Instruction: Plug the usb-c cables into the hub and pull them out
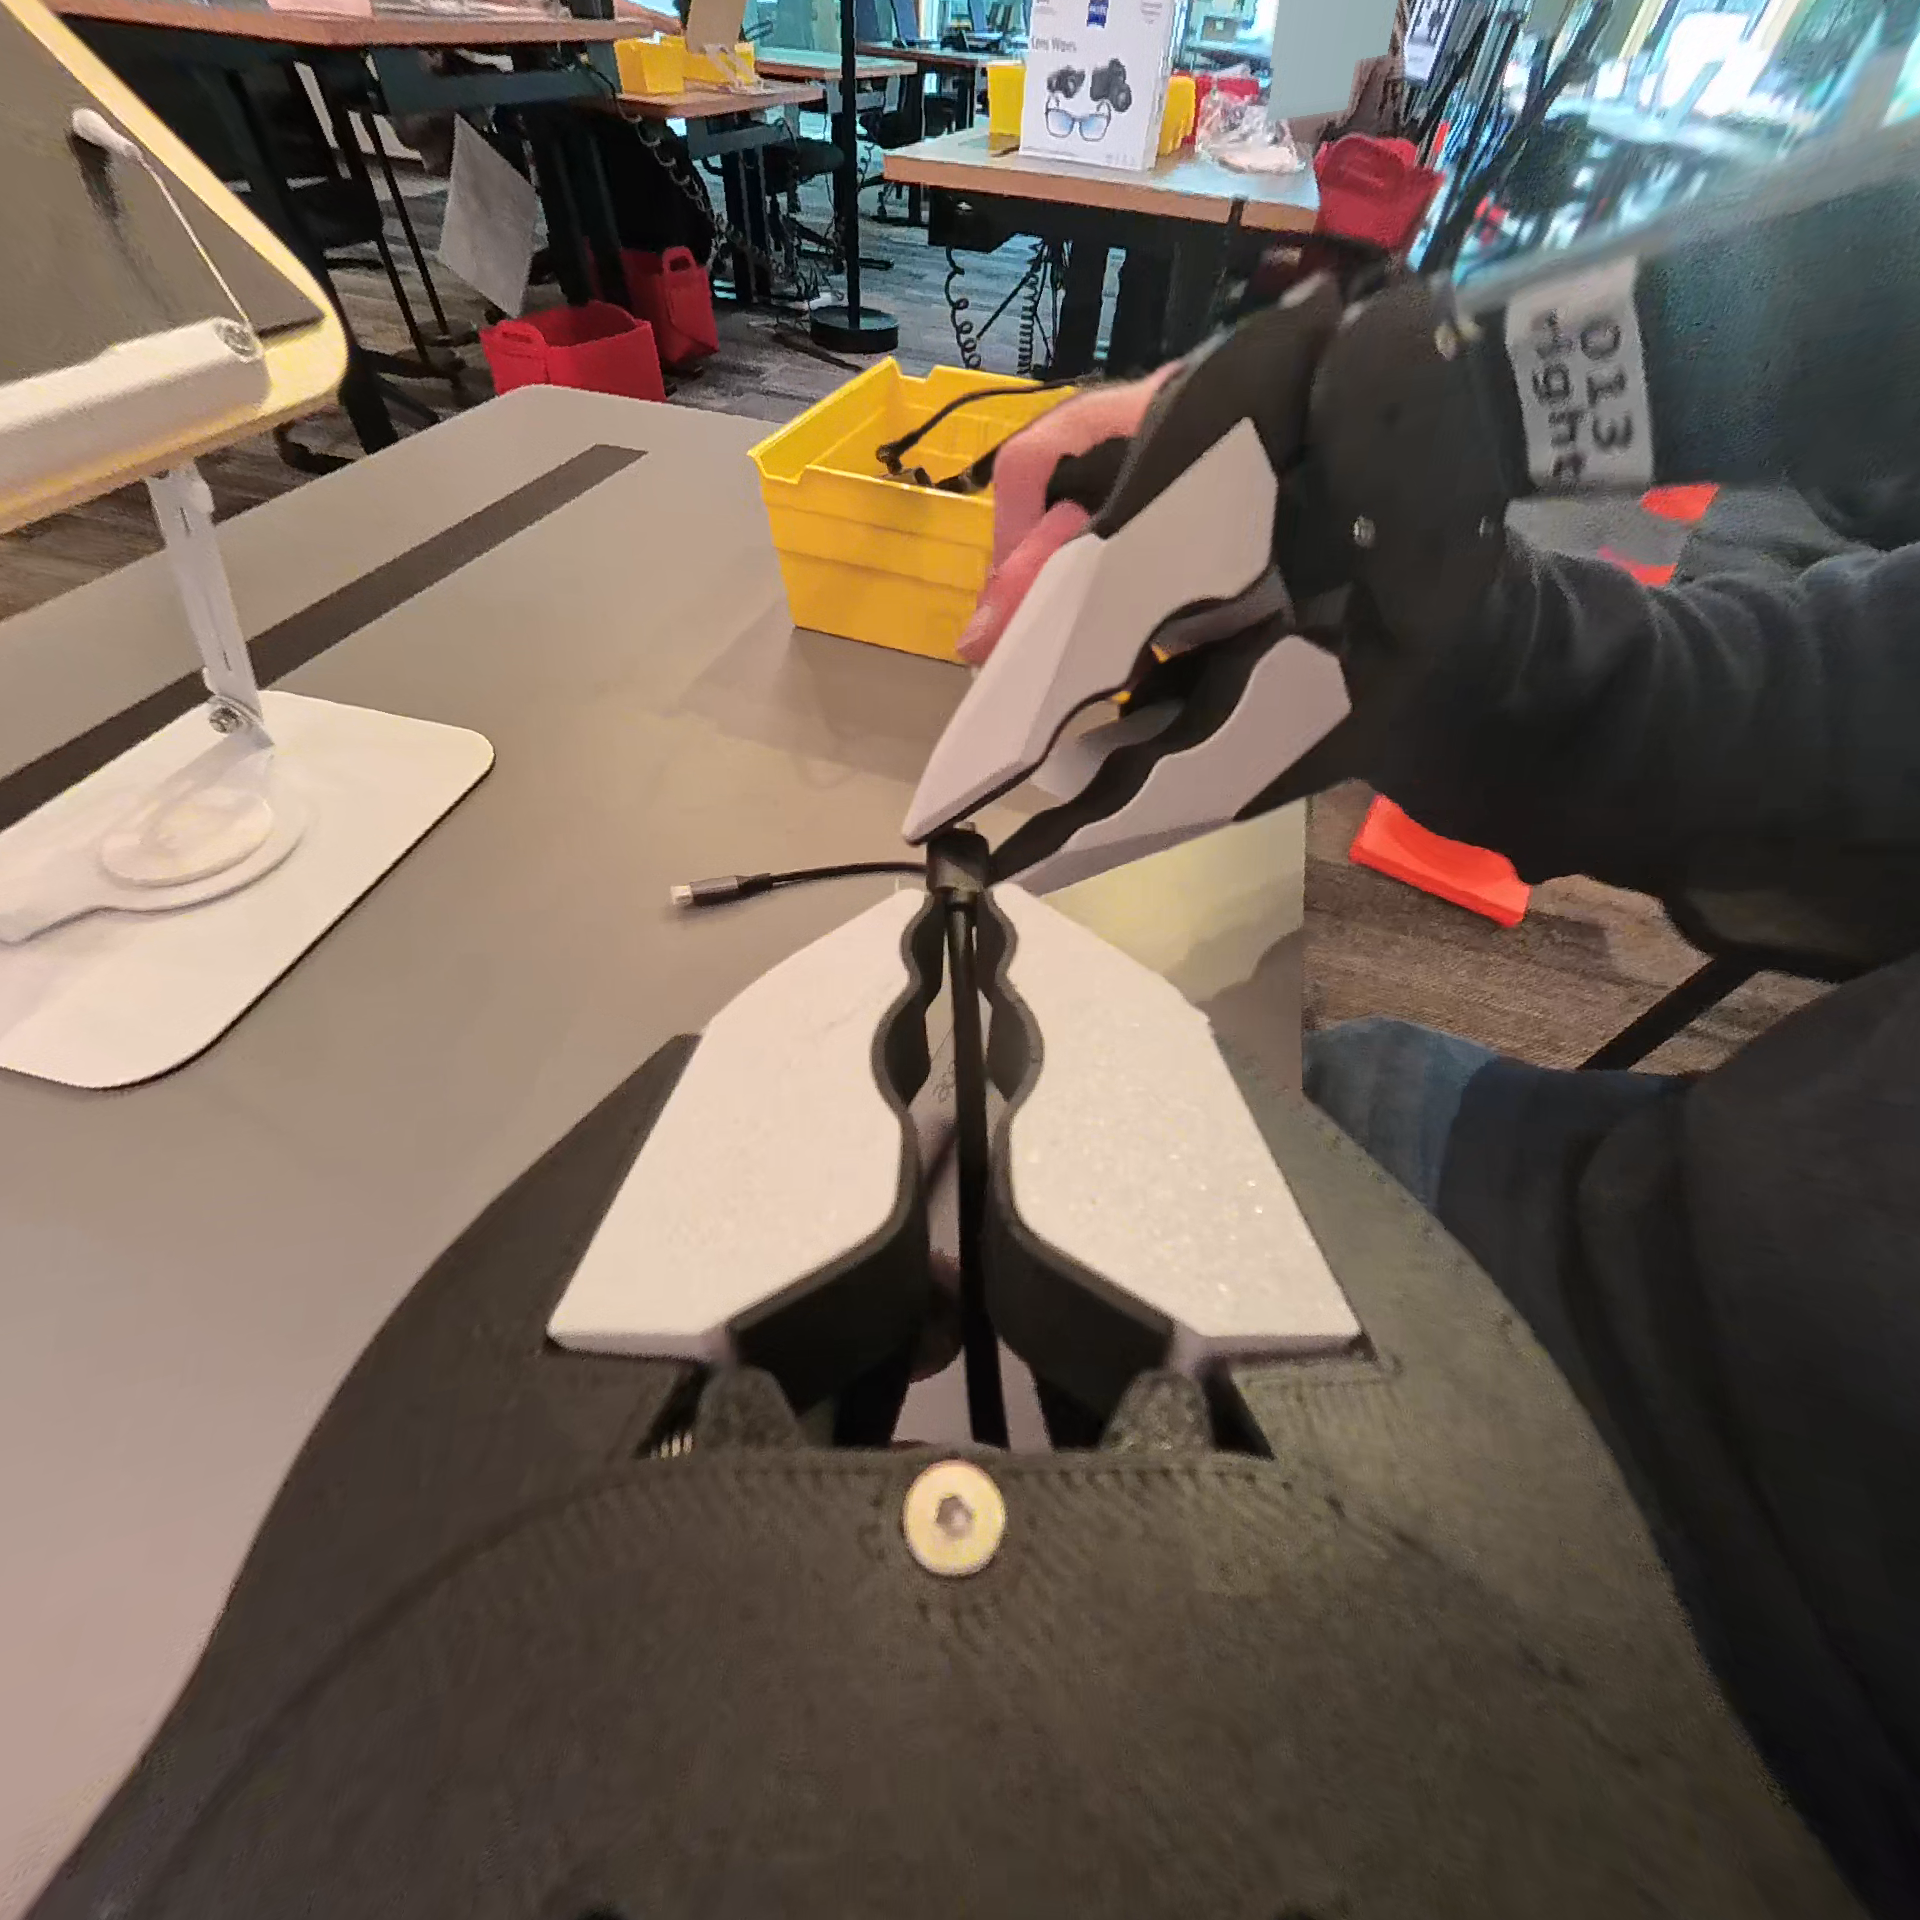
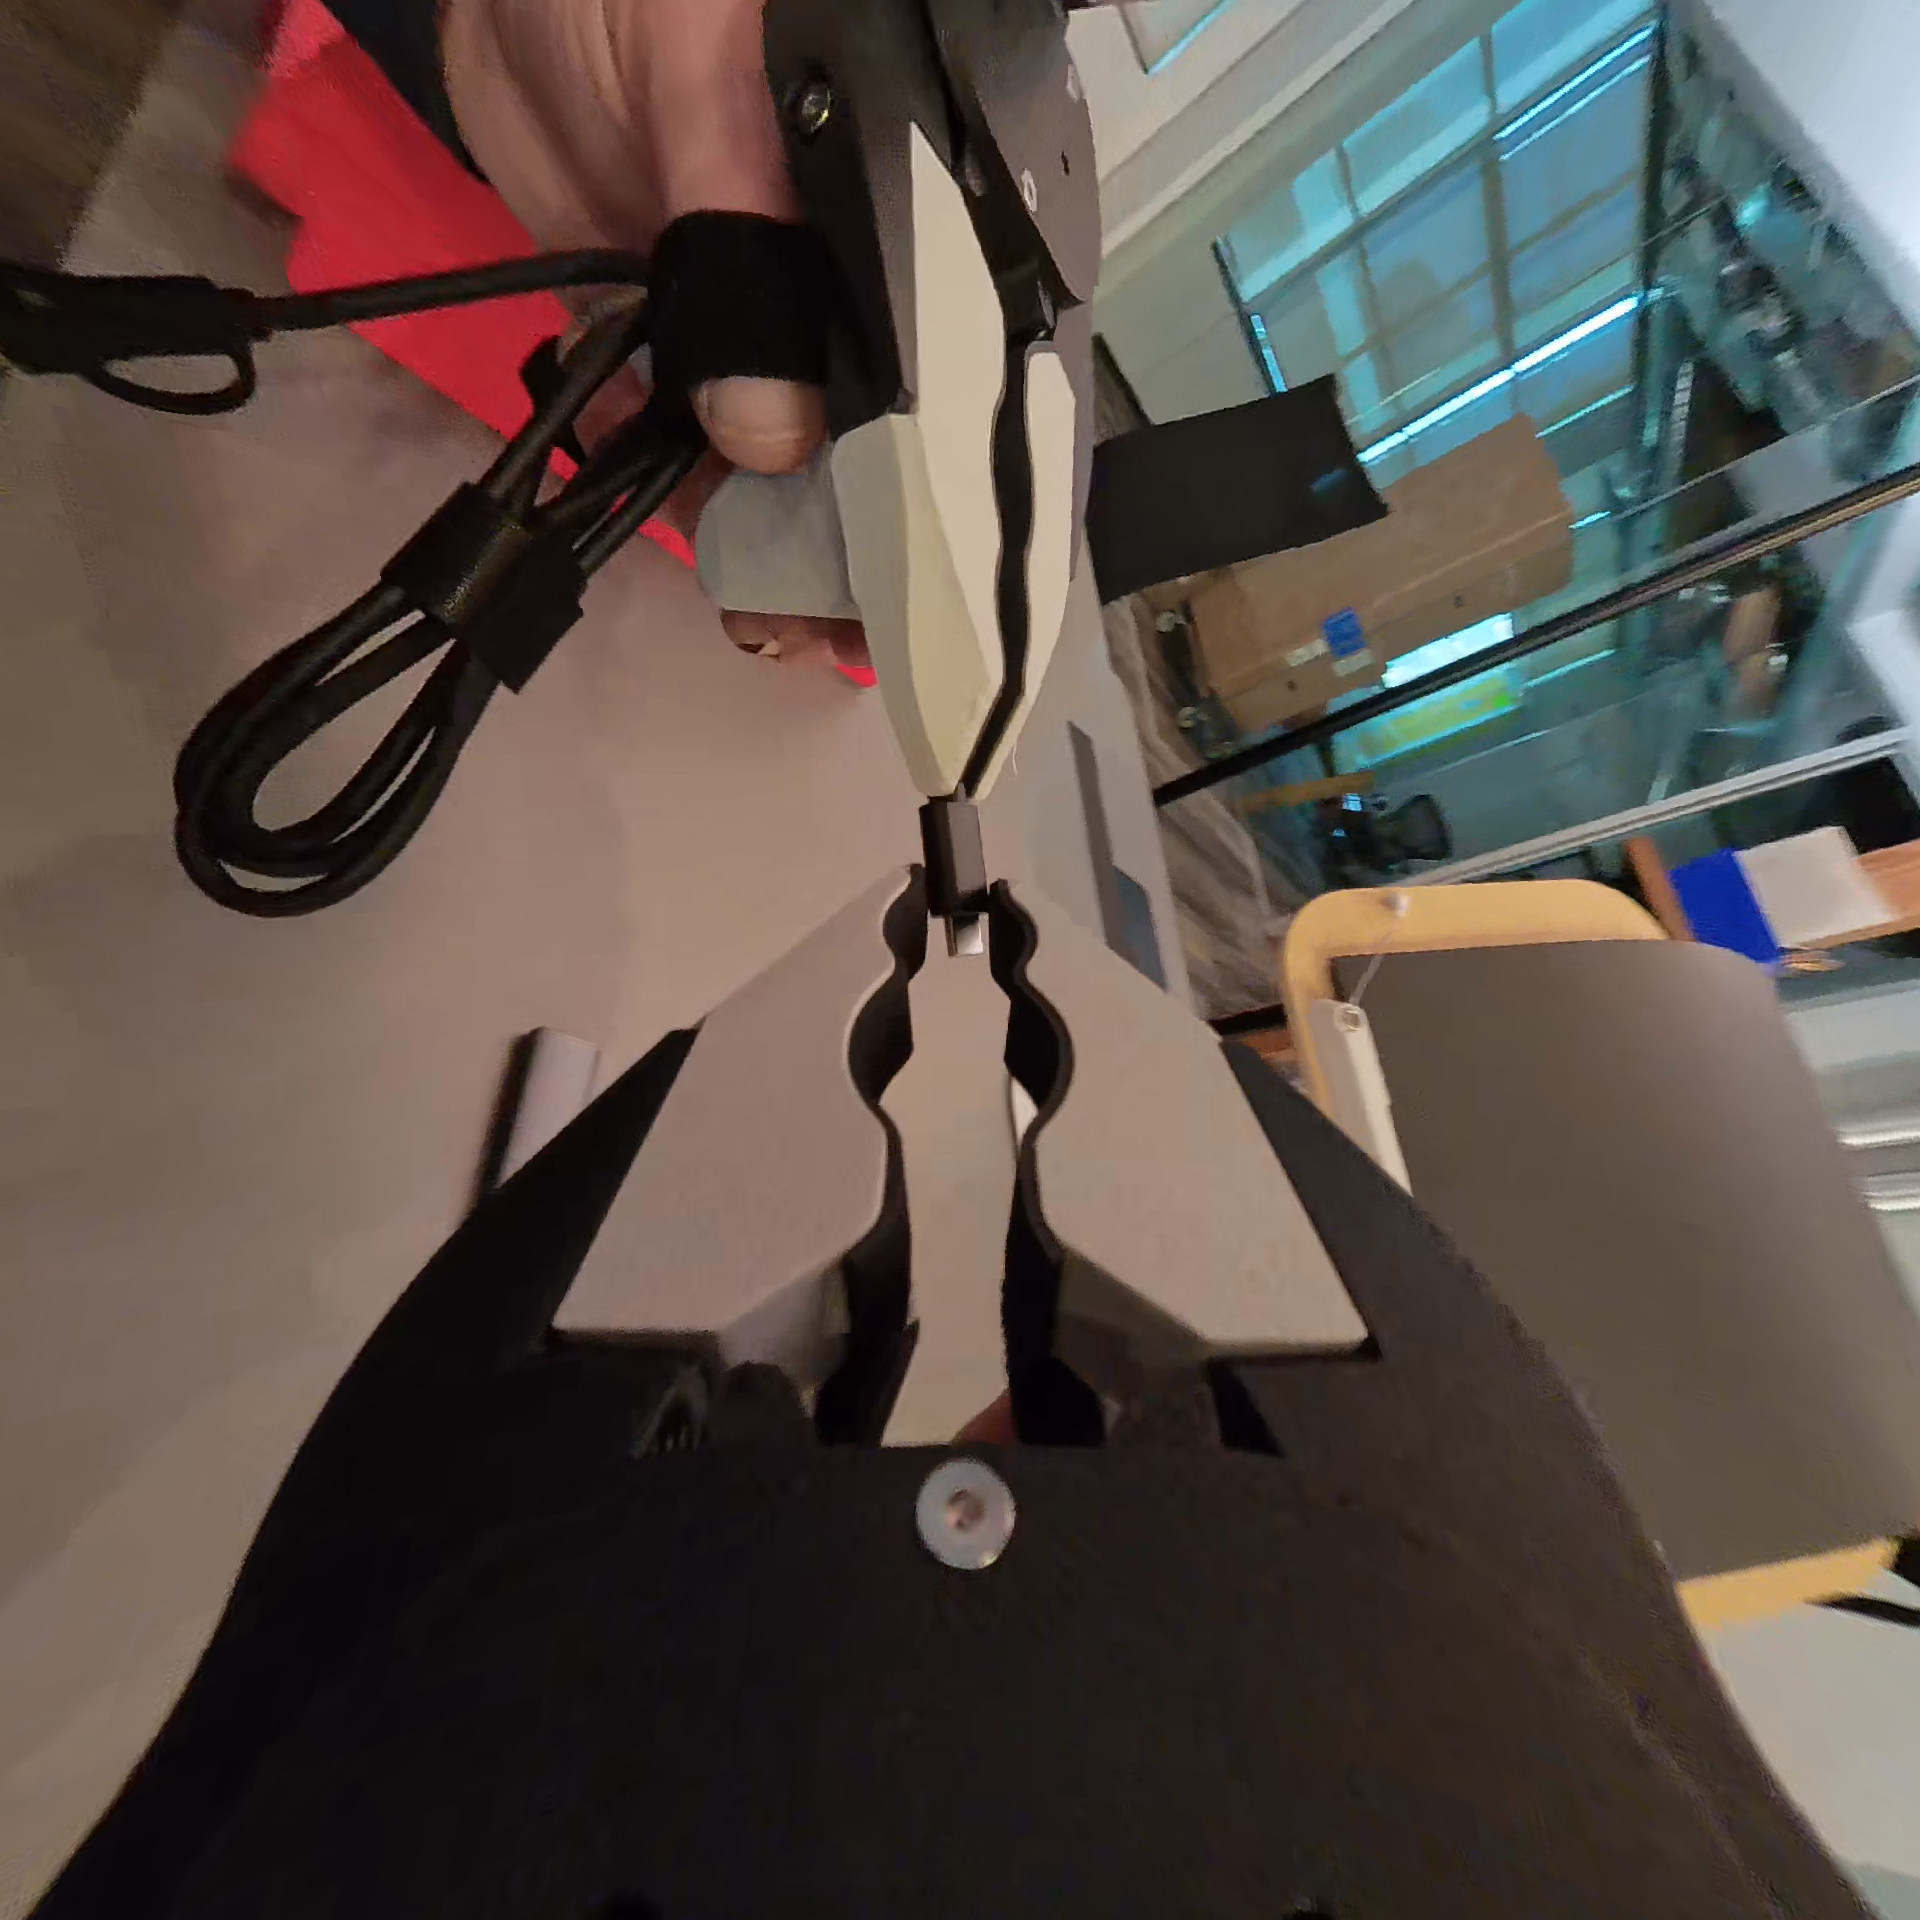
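Observation:
My left gripper [image 1: 958, 902] is shut on a black usb-c cable [image 1: 971, 1143] that runs back between its fingers. The cable's plug [image 1: 956, 862] sticks out past the tips. My right gripper [image 1: 971, 847] comes in from the right, and its tips close on that plug. In the right wrist view my right gripper [image 2: 956, 902] pinches the plug [image 2: 954, 847], silver tip toward the camera, and the left gripper [image 2: 971, 769] holds it from above. The strapped cable coil [image 2: 343, 707] hangs at left. A second plug [image 1: 717, 890] lies on the table. No hub is clearly visible.
A yellow bin [image 1: 883, 540] holding cables stands on the grey table [image 1: 520, 675] behind the grippers. A white stand's base [image 1: 260, 862] sits at left. The table edge [image 1: 1299, 935] is just to the right. A blurred pale bar [image 2: 551, 1091] lies beside my right finger. The grippers are tip to tip, or close to it. My right gripper's tips are some 35 cm from the white stand's base [image 1: 260, 862].

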Tool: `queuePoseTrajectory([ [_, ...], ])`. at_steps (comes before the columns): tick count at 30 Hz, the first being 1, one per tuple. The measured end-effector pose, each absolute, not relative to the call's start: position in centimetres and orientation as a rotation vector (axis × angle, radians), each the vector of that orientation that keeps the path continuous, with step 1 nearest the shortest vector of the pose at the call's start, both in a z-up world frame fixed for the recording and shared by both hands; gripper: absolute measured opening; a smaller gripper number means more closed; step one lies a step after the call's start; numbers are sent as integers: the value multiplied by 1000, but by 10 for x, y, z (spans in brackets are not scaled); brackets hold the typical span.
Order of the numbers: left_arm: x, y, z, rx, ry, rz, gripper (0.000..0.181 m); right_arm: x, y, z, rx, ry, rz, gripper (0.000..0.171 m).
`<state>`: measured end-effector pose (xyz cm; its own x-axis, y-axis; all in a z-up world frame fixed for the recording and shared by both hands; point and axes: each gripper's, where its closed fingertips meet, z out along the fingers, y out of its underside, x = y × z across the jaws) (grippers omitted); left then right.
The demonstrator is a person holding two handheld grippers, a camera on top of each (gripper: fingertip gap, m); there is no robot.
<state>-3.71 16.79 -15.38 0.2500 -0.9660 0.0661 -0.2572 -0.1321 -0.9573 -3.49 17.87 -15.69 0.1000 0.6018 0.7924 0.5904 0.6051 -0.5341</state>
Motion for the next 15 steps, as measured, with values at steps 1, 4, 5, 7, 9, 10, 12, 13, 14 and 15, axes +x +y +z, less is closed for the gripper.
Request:
queuePoseTrajectory([
  [1, -37, 168, -151, -1589, 1149, -979, 5, -35, 179, -155, -1022, -1540, -13, 8],
  [4, -37, 170, -141, -1564, 1071, -1048, 5, -35, 179, -146, -1039, -1447, 27, 7],
  [5, -37, 170, -139, -1541, 1062, -1044, 5, -35, 178, -144, -1049, -1419, 62, 7],
  [7, -35, 169, -137, -1512, 1049, -1027, 6, -33, 176, -142, -1067, -1370, 121, 7],
  [9, -34, 169, -135, -1494, 1037, -1034, 5, -32, 175, -141, -1095, -1329, 203, 7],
  [10, -33, 168, -136, -1490, 1042, -1028, 5, -32, 174, -142, -1108, -1322, 241, 7],
  [12, -32, 166, -136, -1480, 1049, -1023, 5, -31, 172, -142, -1120, -1306, 317, 7],
  [13, -31, 164, -134, -1462, 1048, -1035, 6, -30, 170, -139, -1124, -1289, 379, 7],
  [14, -31, 162, -132, -1442, 1050, -1048, 6, -30, 168, -137, -1127, -1275, 443, 7],
  [15, -30, 161, -130, -1431, 1053, -1052, 6, -29, 167, -134, -1128, -1264, 491, 7],
])
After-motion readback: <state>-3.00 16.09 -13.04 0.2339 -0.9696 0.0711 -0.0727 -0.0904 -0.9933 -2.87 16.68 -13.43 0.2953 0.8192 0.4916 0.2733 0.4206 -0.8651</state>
